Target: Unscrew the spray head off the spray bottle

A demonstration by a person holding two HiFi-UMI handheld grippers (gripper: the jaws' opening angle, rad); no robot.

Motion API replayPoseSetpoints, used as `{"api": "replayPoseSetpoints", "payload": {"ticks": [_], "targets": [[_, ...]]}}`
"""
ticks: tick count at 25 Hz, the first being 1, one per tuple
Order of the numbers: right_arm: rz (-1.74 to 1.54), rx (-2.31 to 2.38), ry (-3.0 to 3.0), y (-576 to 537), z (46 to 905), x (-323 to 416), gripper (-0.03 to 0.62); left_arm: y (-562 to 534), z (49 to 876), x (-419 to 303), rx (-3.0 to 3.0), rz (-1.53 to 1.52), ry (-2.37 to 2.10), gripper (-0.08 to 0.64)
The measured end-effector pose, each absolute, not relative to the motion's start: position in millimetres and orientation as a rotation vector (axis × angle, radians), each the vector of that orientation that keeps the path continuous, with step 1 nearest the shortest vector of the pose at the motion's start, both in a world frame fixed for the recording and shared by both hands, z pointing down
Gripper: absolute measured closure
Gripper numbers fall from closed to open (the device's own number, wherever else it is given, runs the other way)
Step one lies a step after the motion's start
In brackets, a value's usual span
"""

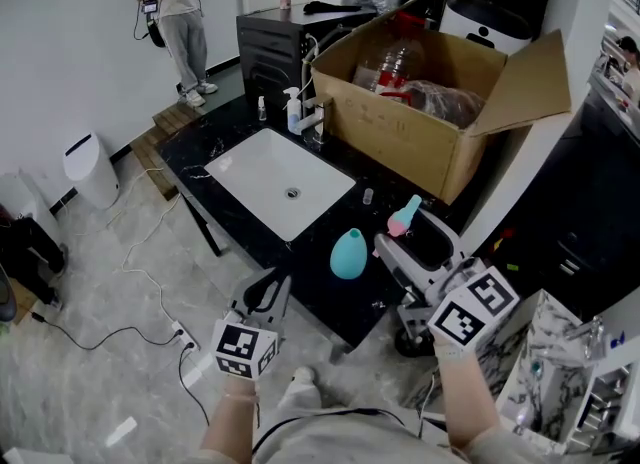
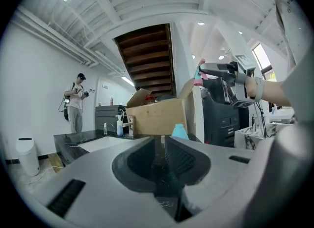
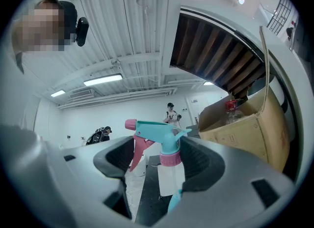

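The teal bottle body (image 1: 348,254) stands without its head on the black counter (image 1: 250,237), to the right of the sink. The teal and pink spray head (image 1: 404,217) is off the bottle and in the air to its upper right, with my right gripper (image 1: 405,232) shut on it. In the right gripper view the spray head (image 3: 159,133) sits upright between the jaws, pink collar and trigger showing. My left gripper (image 1: 268,287) hovers off the counter's front edge, shut and empty. In the left gripper view the bottle (image 2: 179,131) shows just beyond the closed jaws.
A white sink (image 1: 280,177) is set in the counter, with a faucet (image 1: 312,117) and a small spray bottle (image 1: 291,112) behind it. A large open cardboard box (image 1: 430,122) fills the back right. A person (image 1: 180,12) stands far off on the left. Cables (image 1: 150,327) lie on the floor.
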State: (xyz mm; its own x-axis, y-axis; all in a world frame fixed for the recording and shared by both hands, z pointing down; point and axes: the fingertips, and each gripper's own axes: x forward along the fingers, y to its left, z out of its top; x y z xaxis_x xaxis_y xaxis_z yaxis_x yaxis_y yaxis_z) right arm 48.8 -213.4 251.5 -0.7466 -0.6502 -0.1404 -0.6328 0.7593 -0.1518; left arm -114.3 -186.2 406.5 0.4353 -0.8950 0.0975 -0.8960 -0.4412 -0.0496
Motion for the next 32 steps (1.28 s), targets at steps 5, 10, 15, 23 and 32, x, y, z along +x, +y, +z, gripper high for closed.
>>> {"api": "replayPoseSetpoints", "payload": {"ticks": [5, 10, 15, 23, 32], "targets": [[-0.165, -1.038, 2.783, -202, 265, 54, 0.291, -174, 400, -123, 2.611, 0.133, -1.702, 0.494], [-0.193, -1.040, 2.799, -190, 279, 59, 0.291, -161, 396, -127, 2.575, 0.096, -1.731, 0.495], [-0.216, -1.039, 2.816, -181, 293, 60, 0.291, -149, 394, -131, 2.554, 0.085, -1.760, 0.495], [-0.254, -1.038, 2.837, -169, 310, 64, 0.291, -129, 391, -134, 2.509, 0.051, -1.807, 0.494], [-0.284, -1.060, 2.842, -158, 324, 72, 0.291, -114, 385, -137, 2.467, 0.006, -1.849, 0.494]]}}
